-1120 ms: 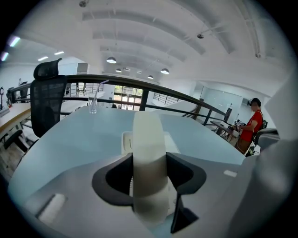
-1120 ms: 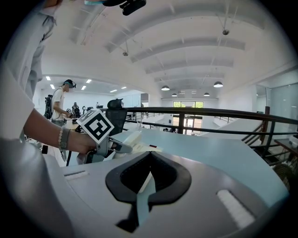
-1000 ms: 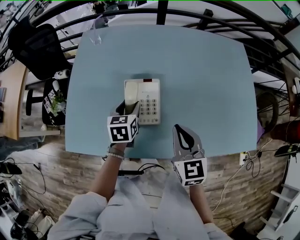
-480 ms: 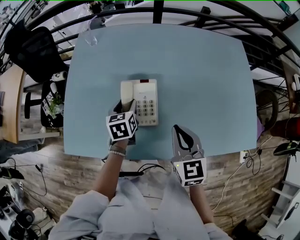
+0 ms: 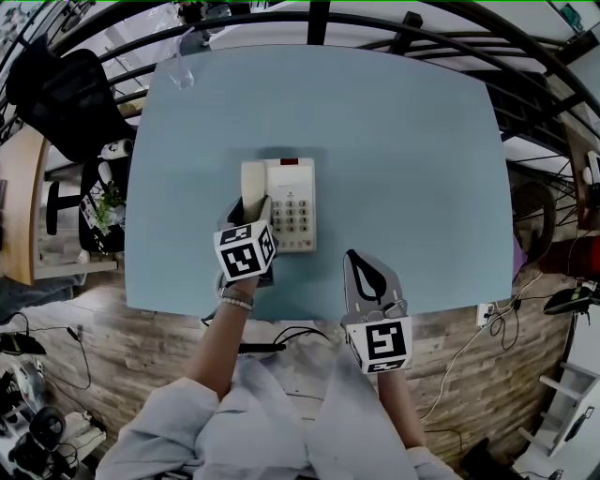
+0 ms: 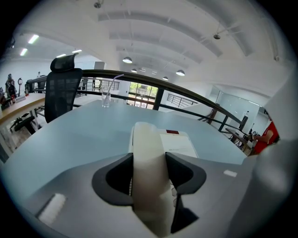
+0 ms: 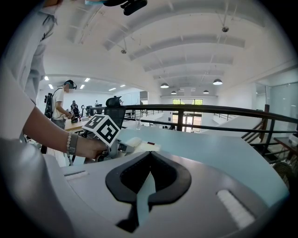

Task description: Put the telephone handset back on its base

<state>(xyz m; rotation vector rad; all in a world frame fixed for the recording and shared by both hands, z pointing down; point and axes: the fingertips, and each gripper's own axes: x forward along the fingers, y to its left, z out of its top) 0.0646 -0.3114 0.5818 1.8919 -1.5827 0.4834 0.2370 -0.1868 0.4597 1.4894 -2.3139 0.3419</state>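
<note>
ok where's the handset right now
In the head view, the handset lies along the left side of the telephone base on the blue table, held by the left gripper.

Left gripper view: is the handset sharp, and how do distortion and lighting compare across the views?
Left gripper view: the handset is soft and blurred up close, the telephone base behind it sharper, under even overhead light. Head view: strong fisheye bows the table edges and railing. Right gripper view: dark vignette corners, bright ceiling lamps.

Cream handset [image 5: 255, 187] lying along left side of base [image 5: 298, 220].
</note>
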